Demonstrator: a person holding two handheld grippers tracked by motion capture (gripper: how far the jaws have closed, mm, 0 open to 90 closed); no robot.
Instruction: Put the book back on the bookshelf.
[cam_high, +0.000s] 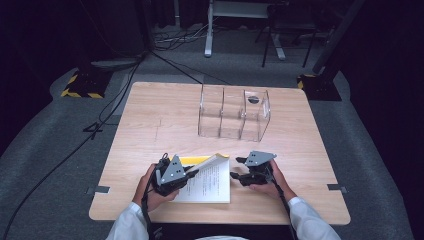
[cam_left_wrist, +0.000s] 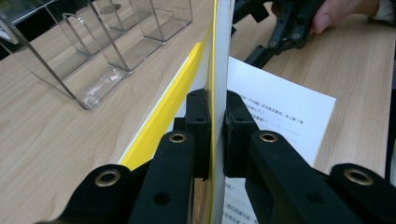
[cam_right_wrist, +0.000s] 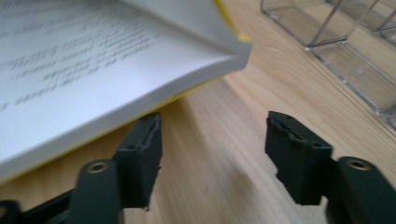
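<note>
**Book gripped and half lifted, the clear organiser not yet reached**

Nearest the person, at the front edge of the pale wooden bench (cam_high: 150, 130), lies a yellow-covered paperback book with white printed pages (cam_high: 210, 180). The left tool (cam_high: 187, 175) is clamped on it: in the left gripper view its two black jaws press from either side on a thin raised slab of the book (cam_left_wrist: 219, 70), the yellow cover and some pages, standing on edge between them. The rest of the pages lie flat on the bench beyond, so the book is open and only partly raised.

Just beside the book's right edge sits the right tool (cam_high: 235, 175), its jaws apart and holding nothing. The right gripper view looks along them at the book's lower corner (cam_right_wrist: 140, 70), which hangs just above the wood; one jaw is tucked under that corner, the other stands clear over bare bench.

Farther back, well apart from the book, stands a clear acrylic organiser with upright dividers (cam_high: 233, 114), its slots apparently empty.

By my reading the grasp is made, but the real work is left: closing or gathering the book, standing it fully upright, carrying it across and sliding it into a slot.
</note>
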